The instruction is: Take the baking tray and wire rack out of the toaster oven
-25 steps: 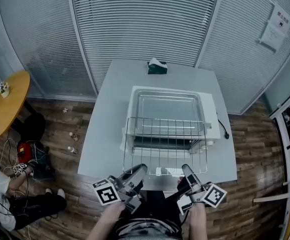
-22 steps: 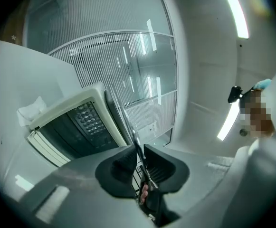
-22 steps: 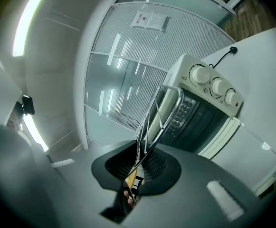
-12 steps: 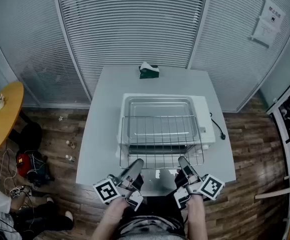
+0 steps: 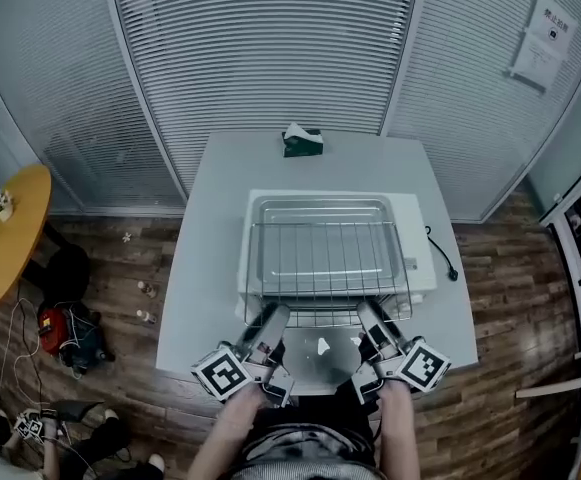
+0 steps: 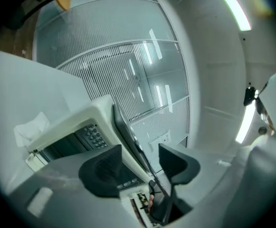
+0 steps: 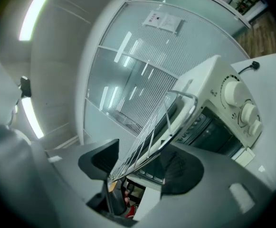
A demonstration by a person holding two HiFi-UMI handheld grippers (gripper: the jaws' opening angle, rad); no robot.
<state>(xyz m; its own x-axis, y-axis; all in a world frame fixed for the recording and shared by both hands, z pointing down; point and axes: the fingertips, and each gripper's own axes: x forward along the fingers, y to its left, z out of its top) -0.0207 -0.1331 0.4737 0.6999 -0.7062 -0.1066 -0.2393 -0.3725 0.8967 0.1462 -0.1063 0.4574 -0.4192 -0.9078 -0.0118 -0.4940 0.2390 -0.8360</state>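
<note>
The white toaster oven stands on the white table. The baking tray lies on top of the oven. The wire rack rests flat over the tray, its near edge hanging past the oven's front. My left gripper and right gripper are at that near edge. Both sets of jaws are opening. In the left gripper view the rack's edge runs between the left gripper jaws with a gap on both sides. In the right gripper view the rack passes between the right gripper jaws, unpinched.
The oven door hangs open toward me below the rack. A green tissue box sits at the table's far edge. The power cord trails off the oven's right side. A round yellow table stands at the left.
The rack has gone away from me and come down onto the tray on the oven top. Both grippers followed it toward the oven, and their jaws have parted.
</note>
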